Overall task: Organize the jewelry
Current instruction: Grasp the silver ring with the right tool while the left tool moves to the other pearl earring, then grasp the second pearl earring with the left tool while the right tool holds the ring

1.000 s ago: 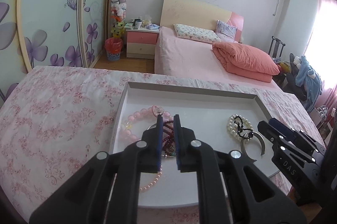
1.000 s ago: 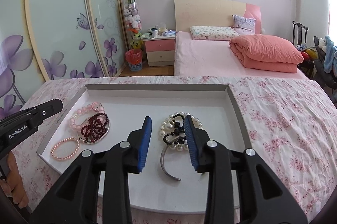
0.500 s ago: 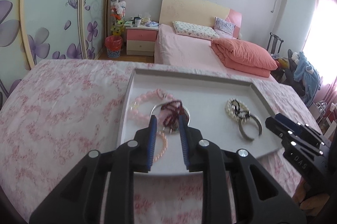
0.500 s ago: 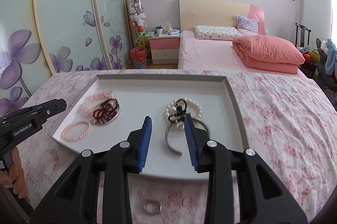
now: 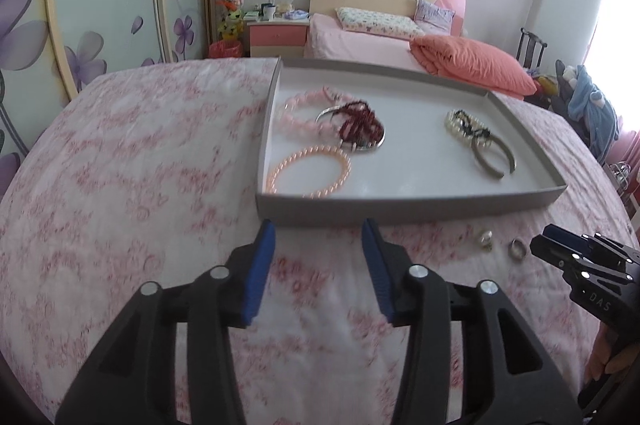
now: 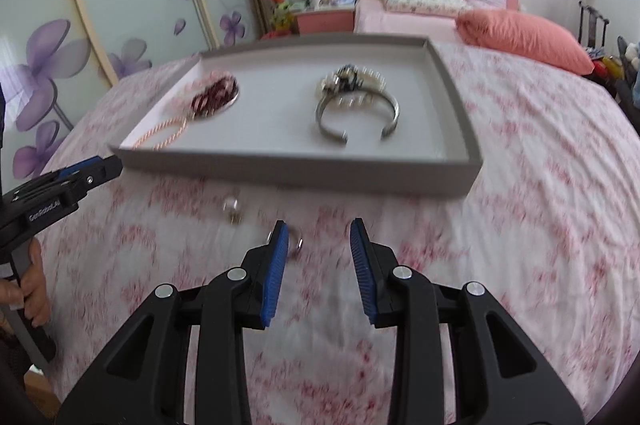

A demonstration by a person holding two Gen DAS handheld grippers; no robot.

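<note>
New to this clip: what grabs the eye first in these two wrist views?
The shallow grey tray on the pink floral cloth stands out, with beaded bracelets at its left end and a pearl bracelet with a metal cuff toward the right. Two small rings lie loose on the cloth in front of it. The left tool is opening with nothing between its jaws; the right tool hovers open beside a ring.
</note>
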